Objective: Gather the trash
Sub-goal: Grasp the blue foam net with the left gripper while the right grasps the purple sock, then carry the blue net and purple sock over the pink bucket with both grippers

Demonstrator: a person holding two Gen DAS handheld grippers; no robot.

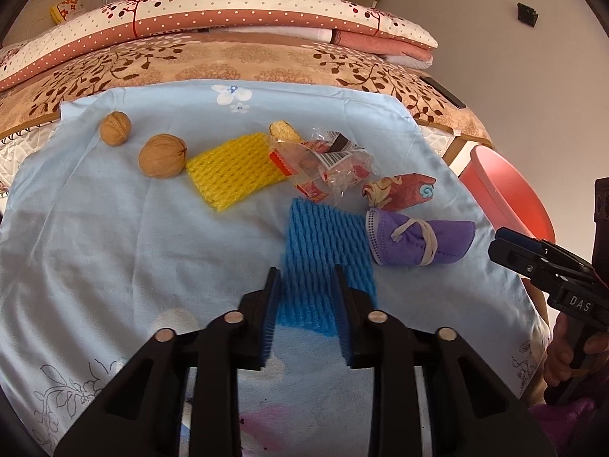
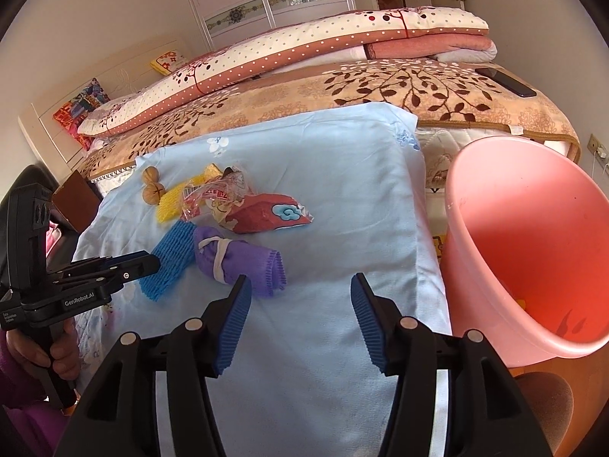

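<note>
Blue foam netting (image 1: 326, 257) sits between the left tool (image 1: 306, 278)'s parted fingers; pinch its near edge low, while the right tool (image 2: 300, 285) waits open.

Bare blue cloth (image 2: 335, 205) lies ahead of the right tongs (image 2: 300, 297) (pink bucket (image 2: 475, 205) crowds the right).

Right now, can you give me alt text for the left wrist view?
Open left tongs straddle a blue foam fruit net on a light blue cloth. Beyond lie a purple face mask, yellow foam net, clear snack wrappers and two walnuts.
</note>
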